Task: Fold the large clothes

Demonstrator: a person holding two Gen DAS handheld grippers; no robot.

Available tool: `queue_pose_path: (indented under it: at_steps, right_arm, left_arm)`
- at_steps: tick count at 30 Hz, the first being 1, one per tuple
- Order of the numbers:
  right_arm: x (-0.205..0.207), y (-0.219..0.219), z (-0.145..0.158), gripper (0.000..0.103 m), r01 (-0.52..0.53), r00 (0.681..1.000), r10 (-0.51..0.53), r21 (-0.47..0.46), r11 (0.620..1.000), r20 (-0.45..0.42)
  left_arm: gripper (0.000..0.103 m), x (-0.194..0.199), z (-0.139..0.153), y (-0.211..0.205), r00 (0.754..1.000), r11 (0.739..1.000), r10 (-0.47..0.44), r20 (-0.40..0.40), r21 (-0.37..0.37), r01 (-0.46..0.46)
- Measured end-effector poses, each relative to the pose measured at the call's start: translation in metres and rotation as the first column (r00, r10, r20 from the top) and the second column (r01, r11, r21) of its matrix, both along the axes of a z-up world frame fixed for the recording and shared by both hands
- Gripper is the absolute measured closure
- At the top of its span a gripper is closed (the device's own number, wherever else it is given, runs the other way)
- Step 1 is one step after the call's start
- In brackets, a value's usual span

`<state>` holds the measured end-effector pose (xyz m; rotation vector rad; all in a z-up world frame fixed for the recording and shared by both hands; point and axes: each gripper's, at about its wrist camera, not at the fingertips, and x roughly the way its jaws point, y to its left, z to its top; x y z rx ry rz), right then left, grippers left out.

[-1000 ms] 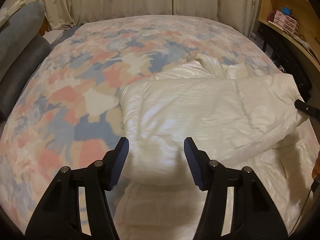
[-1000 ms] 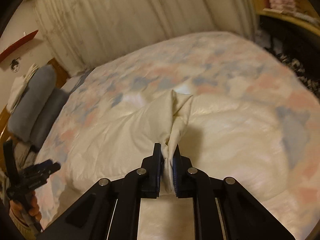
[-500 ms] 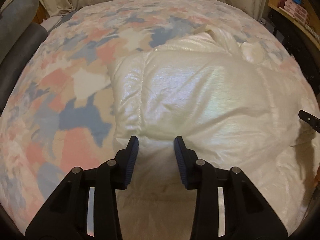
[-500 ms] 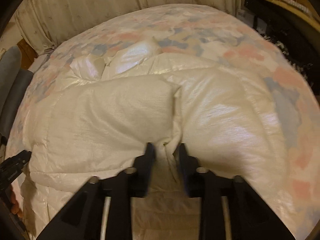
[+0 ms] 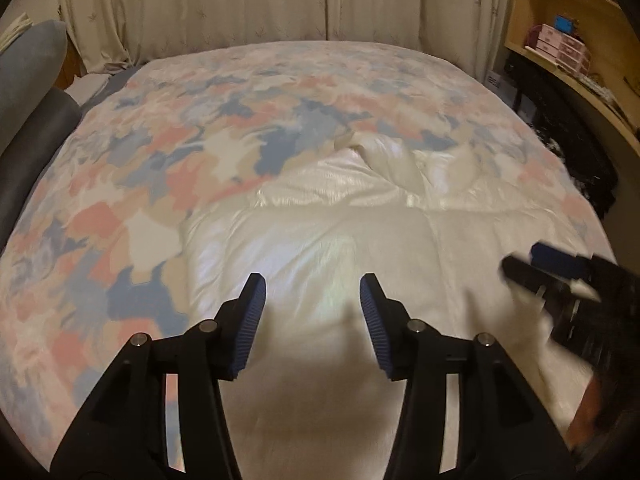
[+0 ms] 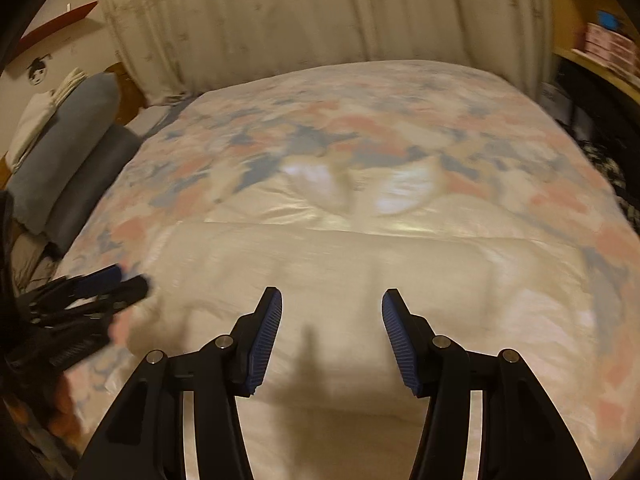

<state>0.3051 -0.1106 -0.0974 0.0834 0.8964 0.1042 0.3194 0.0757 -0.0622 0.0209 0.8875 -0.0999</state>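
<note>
Both claws differ from a second ago: my right gripper (image 6: pixel 332 334), then pinching a ridge of the cream garment (image 5: pixel 340 236), now gapes wide and empty, as does my left gripper (image 5: pixel 310 320). That garment lies folded on the floral bedspread (image 5: pixel 160 152).

We have open bedspread (image 5: pixel 168 152) far and left; pillows (image 5: pixel 28 92) block left edge, shelf (image 5: pixel 576 64) right.

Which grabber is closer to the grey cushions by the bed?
Left. The left gripper hangs over the white coat on the side toward the grey cushions; the right gripper is farther from them.
</note>
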Motion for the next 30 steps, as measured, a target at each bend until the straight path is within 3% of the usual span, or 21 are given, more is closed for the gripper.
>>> queue_pose_path:
  at_steps: [6, 12, 13, 14, 16, 18, 22, 24, 26, 30]
  right_arm:
    - [0.043, 0.027, -0.051, 0.05, -0.01, 0.999, 0.009, -0.021, 1.0, -0.042]
    - [0.061, -0.03, -0.083, 0.053, 0.118, 0.993, -0.119, -0.141, 0.983, 0.001]
    - [0.061, -0.043, -0.085, 0.056, 0.133, 0.991, -0.133, -0.136, 0.982, 0.004]
    - [0.062, -0.056, -0.087, 0.067, 0.137, 0.99, -0.138, -0.119, 0.983, 0.002]
    - [0.058, -0.08, -0.085, 0.079, 0.146, 0.989, -0.147, -0.079, 0.986, -0.011]
    - [0.055, -0.091, -0.081, 0.079, 0.155, 0.988, -0.157, -0.065, 0.986, -0.015]
    - [0.049, -0.109, -0.069, 0.074, 0.185, 0.982, -0.186, -0.039, 0.982, -0.027]
    - [0.043, -0.115, -0.06, 0.066, 0.194, 0.981, -0.194, -0.037, 0.98, -0.02]
    - [0.031, -0.116, -0.046, 0.051, 0.197, 0.98, -0.197, -0.048, 0.979, 0.002]
    - [0.004, -0.107, -0.019, 0.048, 0.195, 0.98, -0.194, -0.054, 0.979, 0.035]
  left_arm:
    - [0.057, 0.041, -0.052, -0.001, 0.997, 0.997, 0.075, -0.02, -0.004, -0.075]
    - [0.049, 0.054, -0.078, 0.008, 0.997, 0.996, 0.067, 0.031, 0.054, -0.069]
    - [0.049, 0.055, -0.079, 0.013, 0.997, 0.997, 0.067, 0.03, 0.046, -0.068]
    - [0.049, 0.056, -0.079, 0.018, 0.997, 0.997, 0.068, 0.029, 0.037, -0.069]
    - [0.049, 0.058, -0.079, 0.028, 0.997, 0.997, 0.073, 0.025, 0.025, -0.073]
    - [0.049, 0.058, -0.077, 0.037, 0.996, 0.996, 0.089, 0.02, 0.018, -0.09]
    - [0.049, 0.053, -0.068, 0.054, 0.993, 0.993, 0.122, -0.005, 0.001, -0.122]
    - [0.048, 0.045, -0.059, 0.06, 0.991, 0.991, 0.133, -0.004, -0.005, -0.133]
    - [0.048, 0.036, -0.049, 0.064, 0.991, 0.991, 0.134, 0.001, -0.008, -0.134]
    - [0.045, 0.015, -0.028, 0.07, 0.991, 0.991, 0.134, 0.019, -0.022, -0.134]
